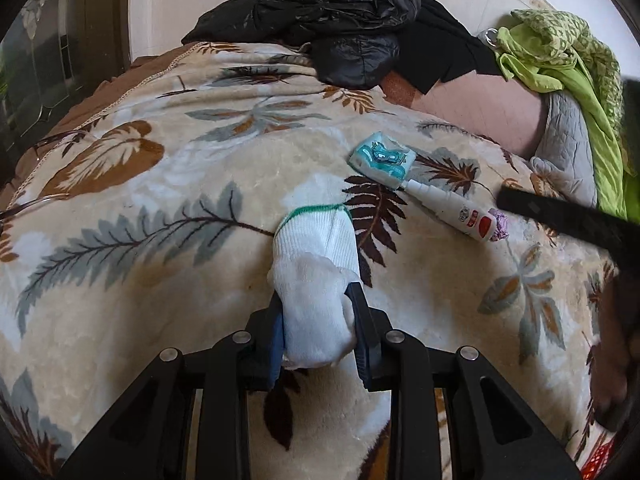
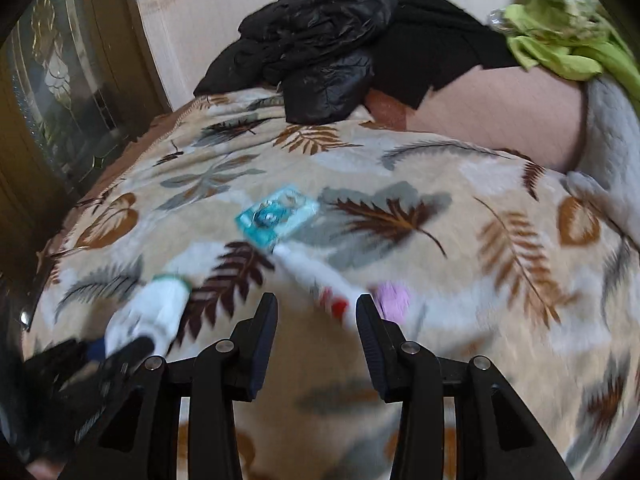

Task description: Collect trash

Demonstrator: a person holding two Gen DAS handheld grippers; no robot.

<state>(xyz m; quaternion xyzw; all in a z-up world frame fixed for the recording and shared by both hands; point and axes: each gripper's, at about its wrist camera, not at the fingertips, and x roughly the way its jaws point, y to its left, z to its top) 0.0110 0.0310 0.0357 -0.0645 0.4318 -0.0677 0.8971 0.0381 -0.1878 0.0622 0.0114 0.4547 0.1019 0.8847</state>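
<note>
Your left gripper (image 1: 318, 322) is clamped on a white knit glove (image 1: 316, 264) with a green-edged cuff — the pads press both sides of the crumpled finger end, and the cuff lies forward on the leaf-patterned blanket (image 1: 140, 264). In the right wrist view the same glove (image 2: 154, 314) shows at lower left, blurred, with the left gripper's dark fingers (image 2: 132, 350) around its near end.

Your right gripper (image 2: 316, 316) stands with its jaws parted and nothing pressed between the pads. Just past its tips lies a white spray bottle (image 2: 316, 276) with a red label, its nozzle pointing up and left toward a teal packet (image 2: 276, 214). A small lilac crumpled scrap (image 2: 394, 300) sits just beside the bottle's base, close to the right-hand finger.

From the left wrist view the teal packet (image 1: 382, 160), the spray bottle (image 1: 448, 210) and the lilac scrap (image 1: 499, 224) lie in a diagonal row on the blanket, the bottle's nozzle touching the packet — all apart from the glove. At the far end of the bed sits a heap of black clothing (image 1: 340, 16), with green fabric (image 1: 560, 52) to its right.
</note>
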